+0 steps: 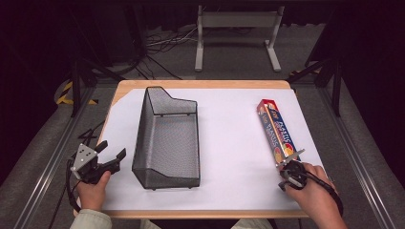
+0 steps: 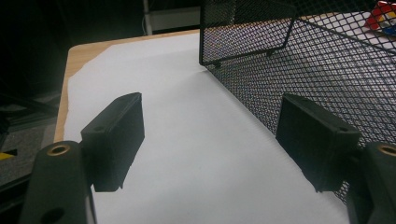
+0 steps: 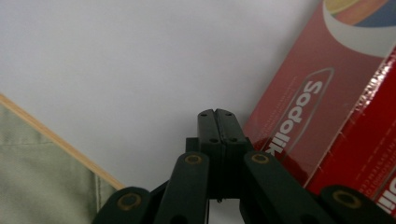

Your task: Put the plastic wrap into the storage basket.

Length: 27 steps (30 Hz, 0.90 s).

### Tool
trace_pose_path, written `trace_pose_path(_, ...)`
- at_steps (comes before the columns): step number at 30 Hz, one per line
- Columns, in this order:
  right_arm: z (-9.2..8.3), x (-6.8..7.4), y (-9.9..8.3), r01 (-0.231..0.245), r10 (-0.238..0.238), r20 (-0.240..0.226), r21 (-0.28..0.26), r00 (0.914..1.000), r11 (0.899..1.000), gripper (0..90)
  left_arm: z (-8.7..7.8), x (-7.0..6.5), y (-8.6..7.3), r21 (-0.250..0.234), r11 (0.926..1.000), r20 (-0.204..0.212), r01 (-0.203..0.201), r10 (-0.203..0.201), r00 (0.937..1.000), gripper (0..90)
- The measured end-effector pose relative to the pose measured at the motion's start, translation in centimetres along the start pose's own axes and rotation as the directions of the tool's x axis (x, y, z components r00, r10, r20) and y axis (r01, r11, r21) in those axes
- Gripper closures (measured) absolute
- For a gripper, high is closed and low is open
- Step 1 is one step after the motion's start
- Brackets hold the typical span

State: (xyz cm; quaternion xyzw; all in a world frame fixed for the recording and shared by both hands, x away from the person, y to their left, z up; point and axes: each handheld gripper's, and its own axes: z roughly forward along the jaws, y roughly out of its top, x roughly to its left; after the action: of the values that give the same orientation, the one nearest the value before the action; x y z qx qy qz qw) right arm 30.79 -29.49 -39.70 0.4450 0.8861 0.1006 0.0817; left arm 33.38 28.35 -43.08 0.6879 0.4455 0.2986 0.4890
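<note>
Pressing shut jaws of right gripper point(image 3: 218, 114) beside glossy long red box point(image 1: 277, 132), on smooth white paper point(image 1: 229, 143). Left gripper point(image 1: 113, 150) wide open near black mesh basket point(image 1: 167, 138).

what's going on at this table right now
A person holds a gripper in each hand. The right gripper, jaws shut with nothing between them, sits at the near end of a long red box lying on the white sheet. The left gripper is open beside an empty black mesh basket.
</note>
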Motion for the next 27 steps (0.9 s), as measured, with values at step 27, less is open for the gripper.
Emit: trace_pose_path(27,-1.6,0.8,0.7,0.063,-0.127,-0.145,-0.379,0.9813,0.923,57.9,0.2,-0.1,0.0,0.006,1.0,-0.005,0.0,0.0,1.0,23.5)
